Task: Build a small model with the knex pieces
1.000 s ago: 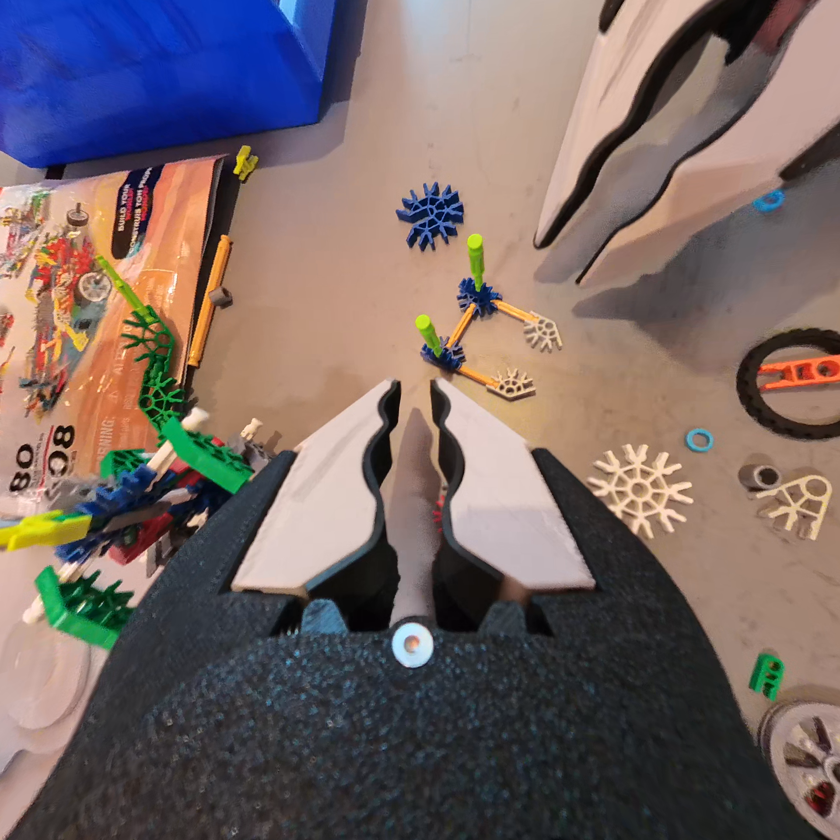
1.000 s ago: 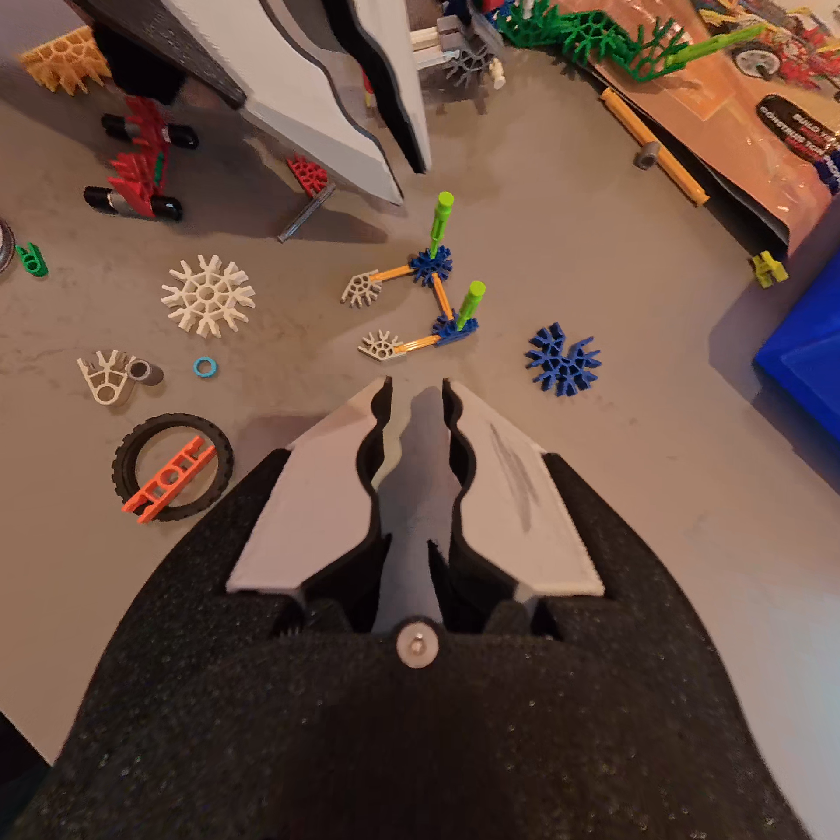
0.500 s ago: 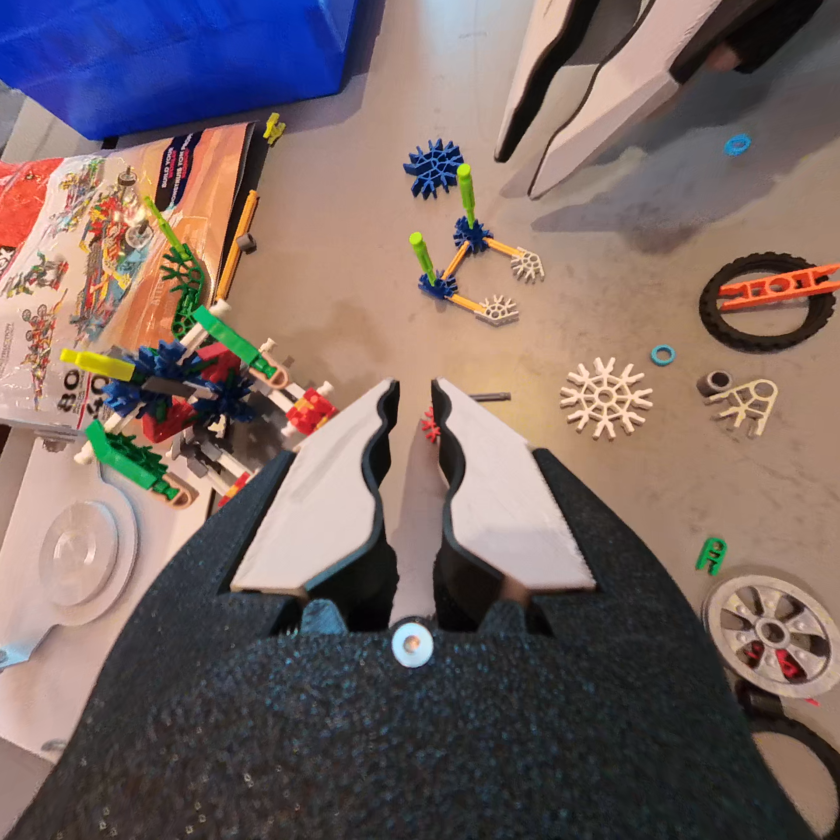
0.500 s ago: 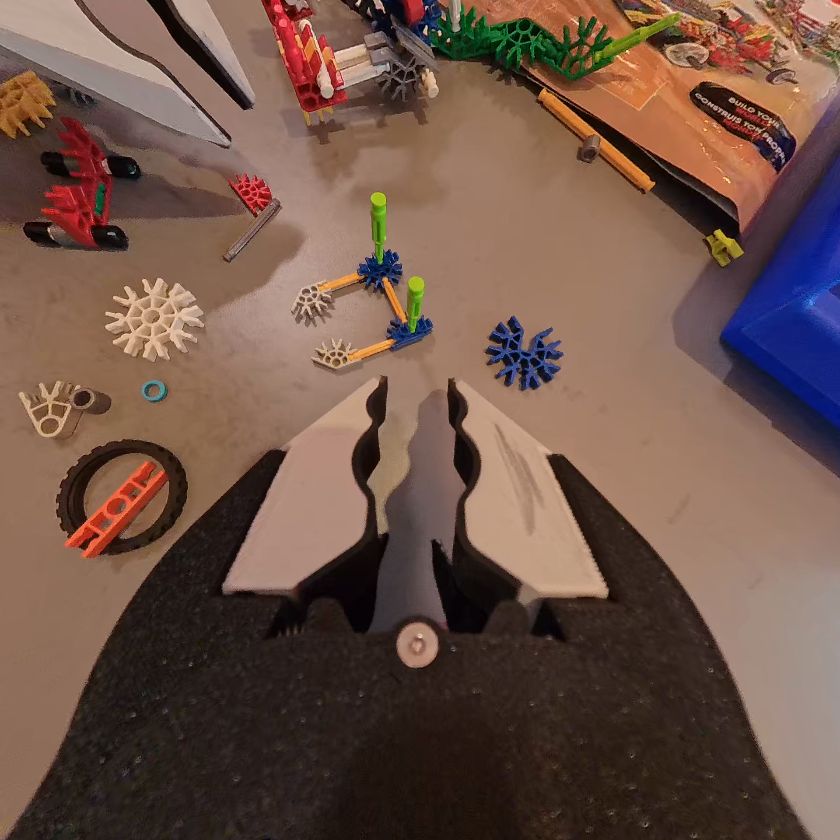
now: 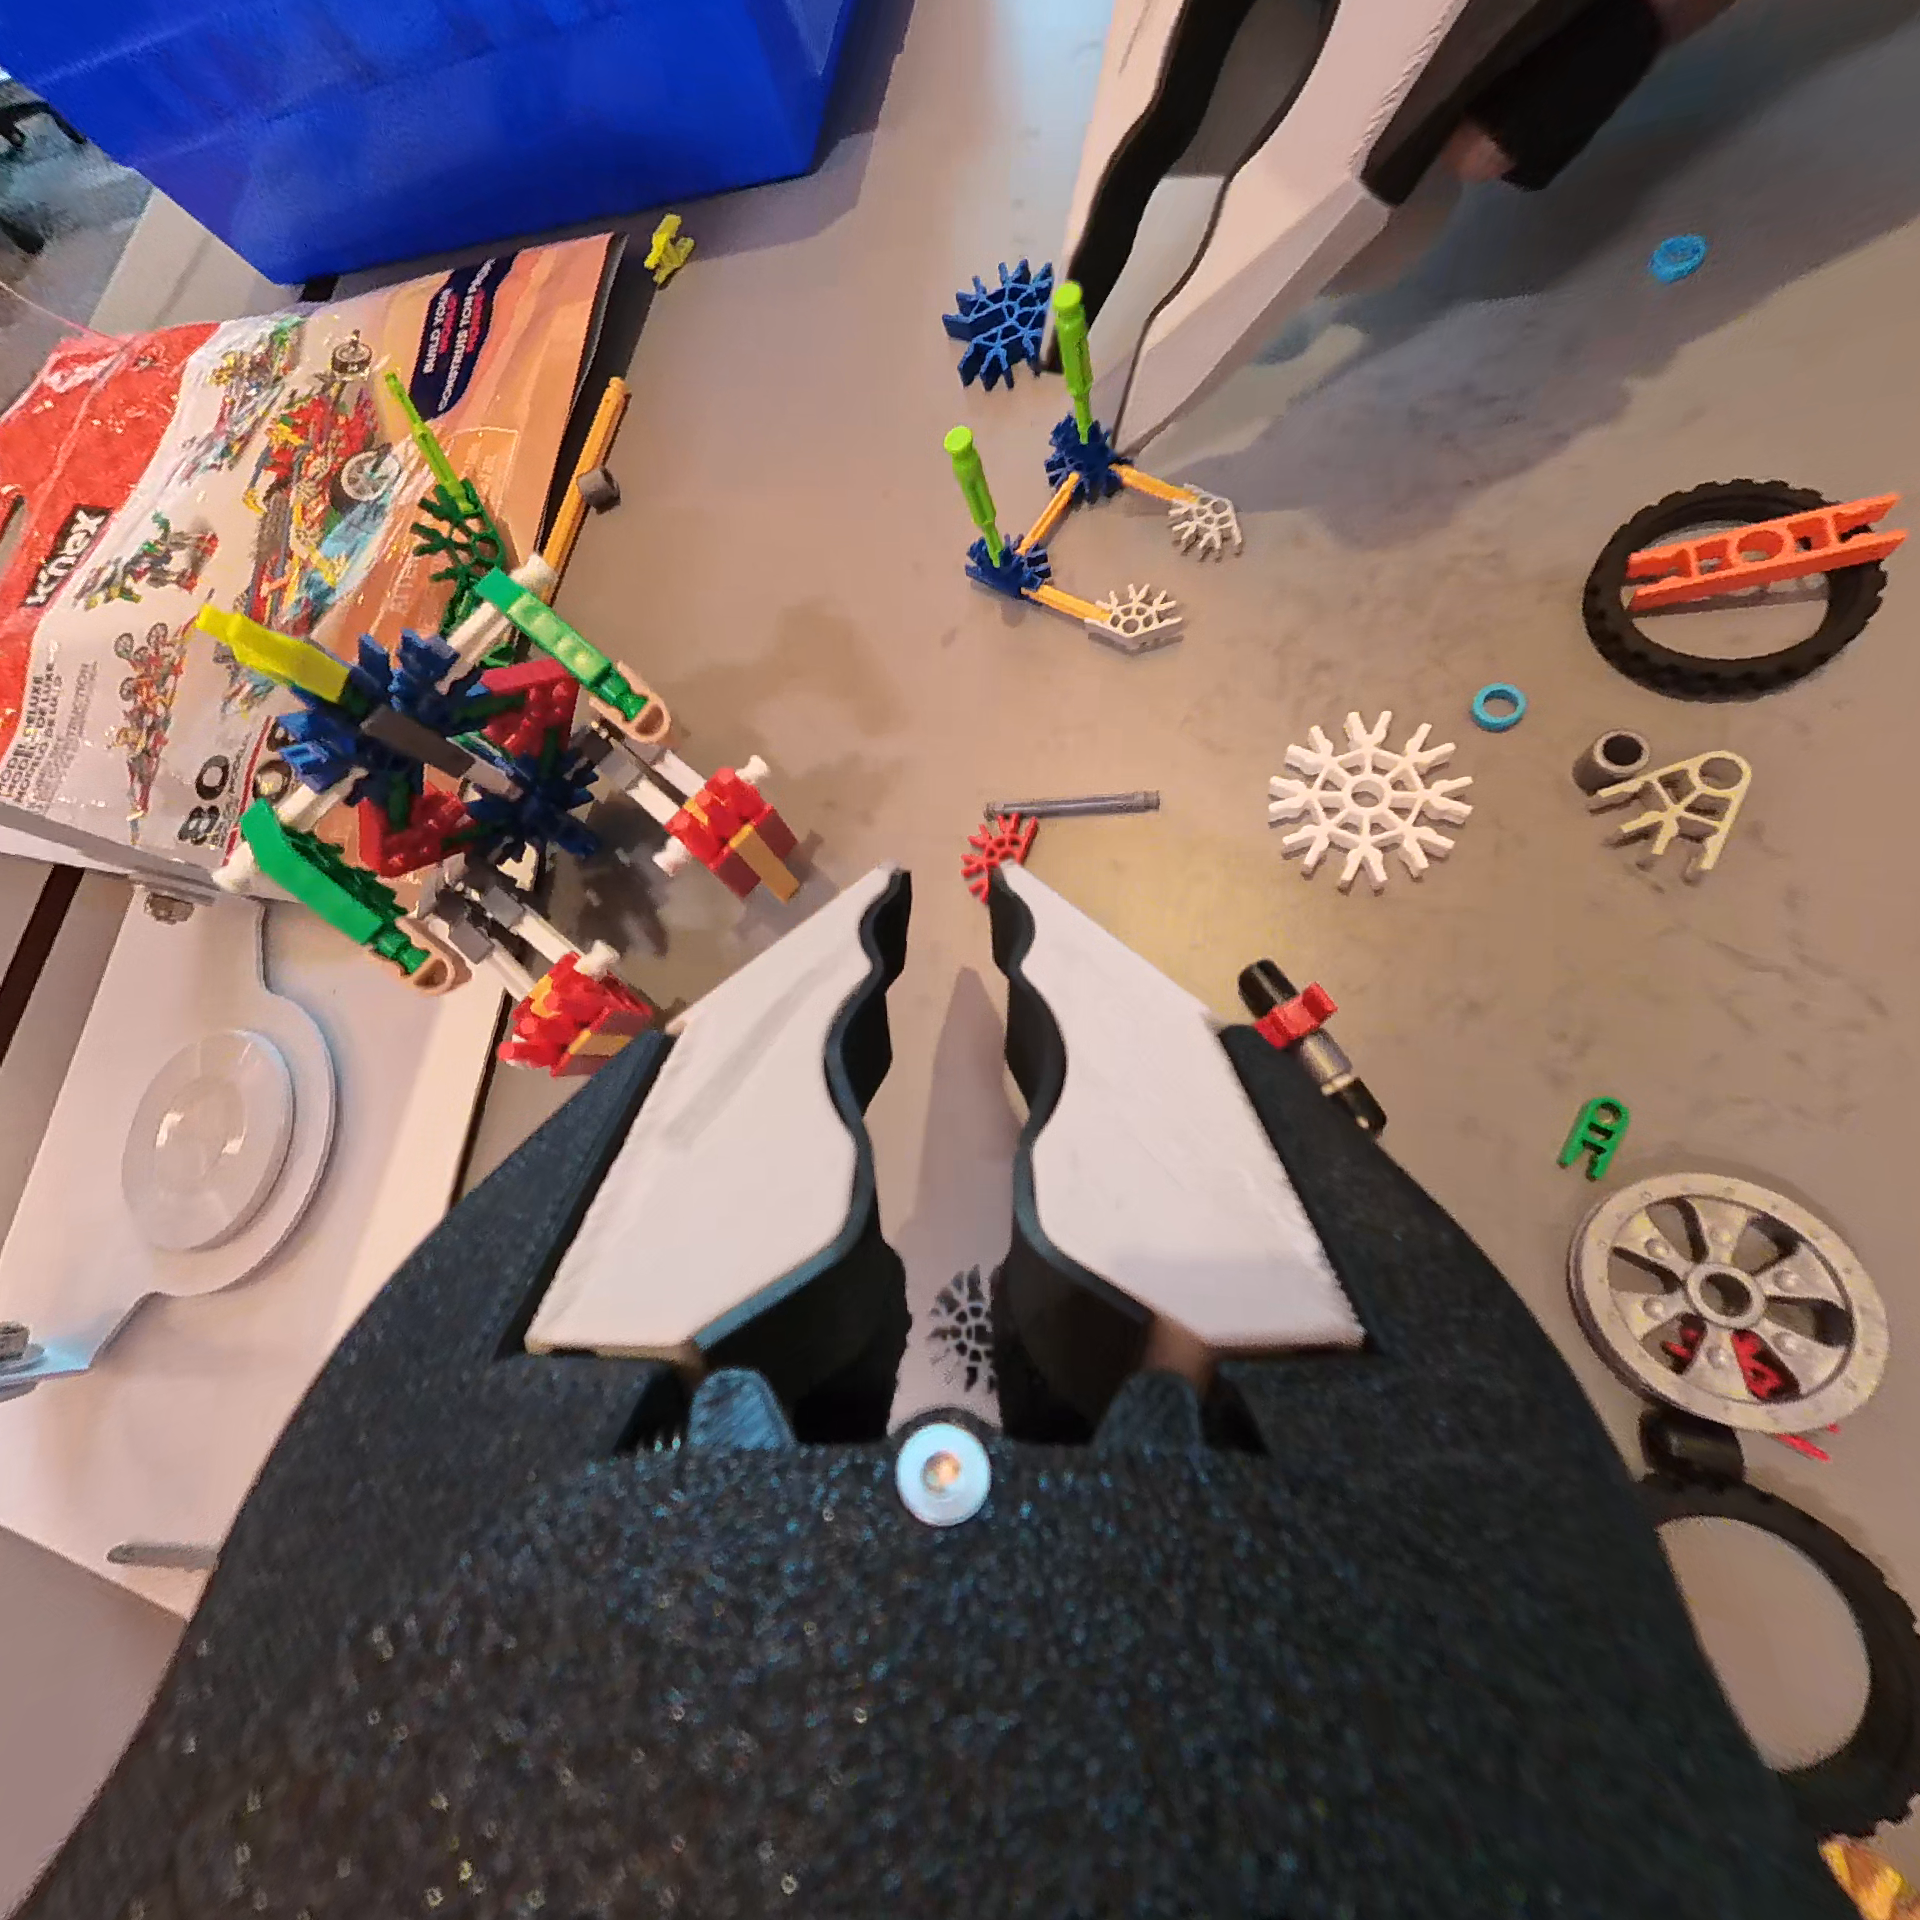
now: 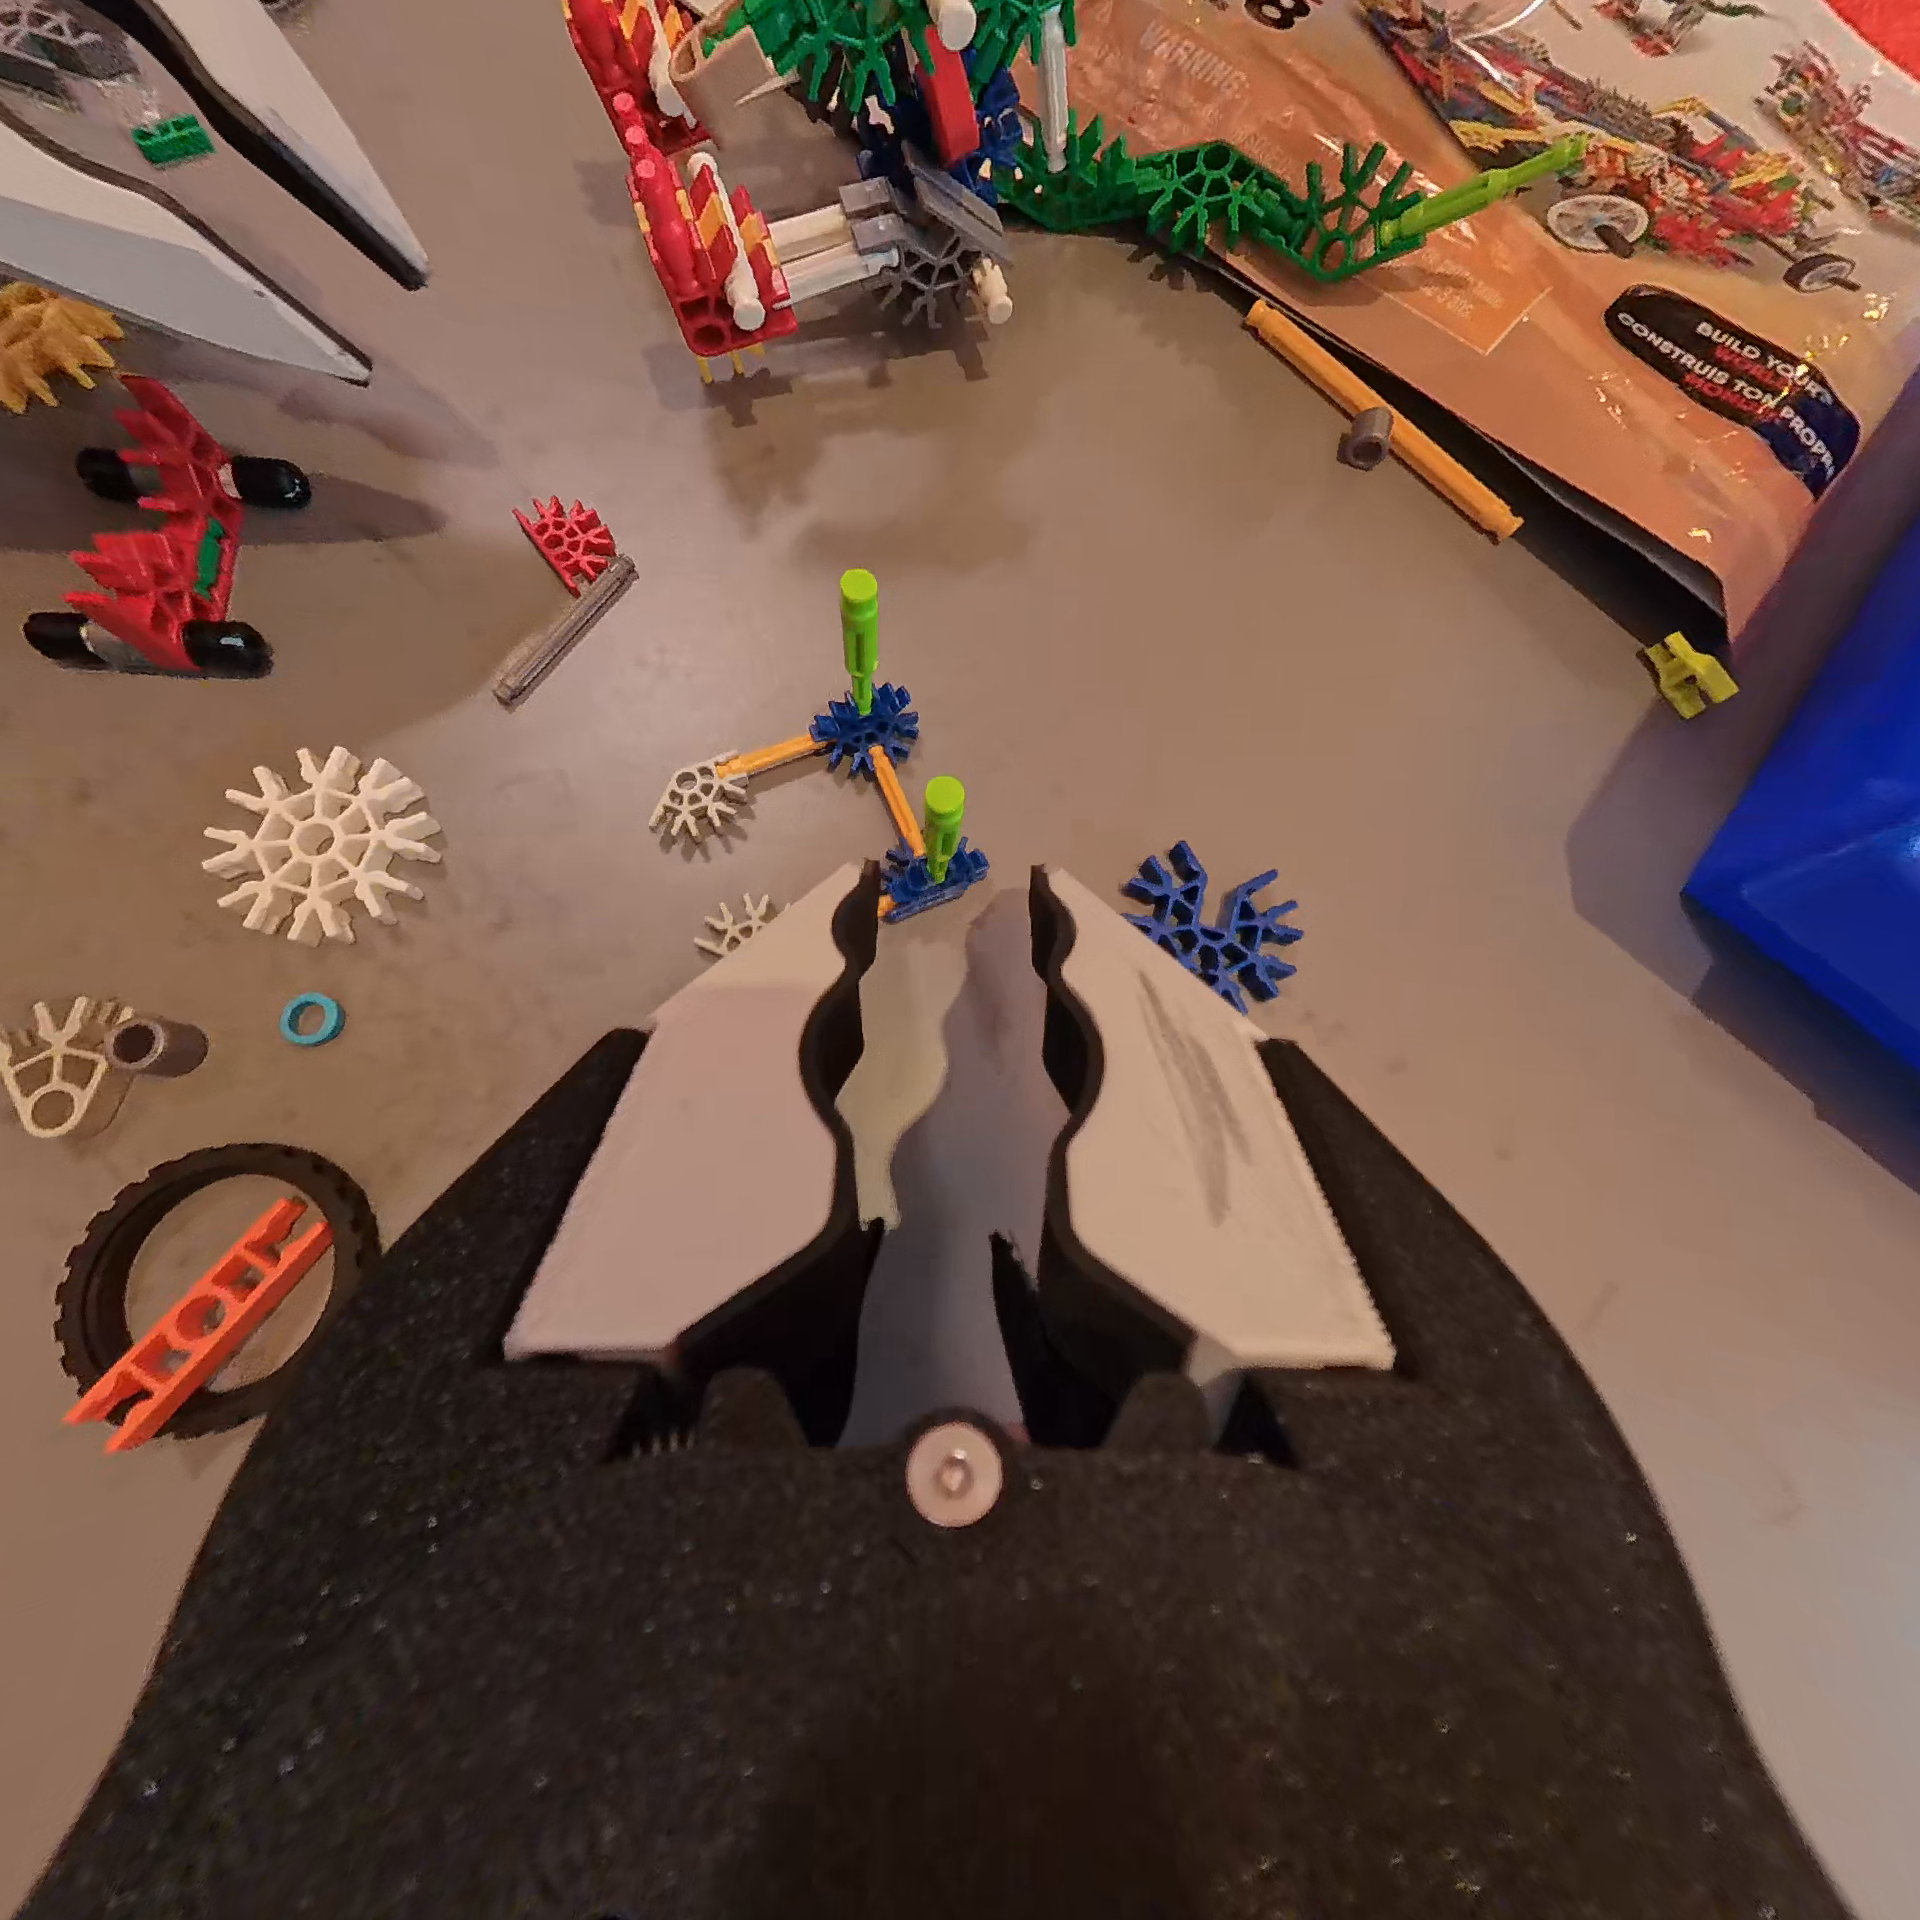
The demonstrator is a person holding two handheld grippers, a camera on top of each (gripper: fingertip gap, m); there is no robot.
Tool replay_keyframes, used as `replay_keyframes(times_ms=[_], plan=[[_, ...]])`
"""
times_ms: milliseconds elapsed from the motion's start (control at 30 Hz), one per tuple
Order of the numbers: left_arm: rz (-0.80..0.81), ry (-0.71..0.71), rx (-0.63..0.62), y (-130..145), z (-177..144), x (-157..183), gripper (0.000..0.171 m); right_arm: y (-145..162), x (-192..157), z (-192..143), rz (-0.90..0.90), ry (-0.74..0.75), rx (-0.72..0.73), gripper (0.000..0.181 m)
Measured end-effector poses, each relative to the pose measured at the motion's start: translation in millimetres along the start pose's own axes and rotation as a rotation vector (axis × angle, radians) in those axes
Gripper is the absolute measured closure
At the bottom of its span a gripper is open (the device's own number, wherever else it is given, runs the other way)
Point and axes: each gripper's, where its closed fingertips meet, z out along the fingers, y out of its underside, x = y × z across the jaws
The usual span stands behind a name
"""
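A small assembly (image 6: 868, 732) stands on the grey table: two blue connectors joined by an orange rod, each with an upright green rod and an orange rod to a pale connector. My right gripper (image 6: 951, 894) is open and empty, its tips on either side of the near blue connector (image 6: 930, 878). It also shows in the left wrist view (image 5: 1195, 208), at the assembly (image 5: 1081, 468). My left gripper (image 5: 948, 894) is slightly open and empty, well back from the assembly, with a small red connector (image 5: 997, 847) and a grey rod (image 5: 1070, 805) just past its tips.
A loose blue connector (image 6: 1210, 925) lies right of my right gripper. Around are a white snowflake connector (image 5: 1369, 800), a tyre with an orange piece (image 5: 1735, 592), a grey wheel (image 5: 1725, 1299), a multi-coloured model (image 5: 468, 748), a printed pack (image 5: 260, 468) and a blue bin (image 5: 416, 104). Left tips to right tips: about 12 cm. Between my left fingertips and the small red connector (image 5: 997, 847) there is roughly 4 cm. Look for it in the right wrist view (image 6: 563, 532) too. The grey rod (image 5: 1070, 805) is about 5 cm from my left fingertips. It turns up in the right wrist view (image 6: 568, 632) as well.
My left gripper has drawn back from the assembly. My right gripper has moved forward and down, so its tips now flank the near blue connector.
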Motion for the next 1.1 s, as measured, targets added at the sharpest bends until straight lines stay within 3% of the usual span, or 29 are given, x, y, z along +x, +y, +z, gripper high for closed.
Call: replay_keyframes(times_ms=[233, 633, 1100], plan=[[0.008, -0.024, 0.002, 5.2, -9.0, 0.7, 0.159, -0.1, -0.1, 10.3, -0.01, -0.005, -0.002, 0.166], [-0.021, -0.047, 0.011, 19.2, -24.2, -0.5, 0.158, 4.0, -13.3, 1.5, -0.01, -0.023, -0.019, 0.16], [-0.058, -0.13, 0.063, 30.7, -47.7, -10.9, 0.153, 12.5, -3.8, -4.9, 0.064, -0.01, 0.033, 0.154]])
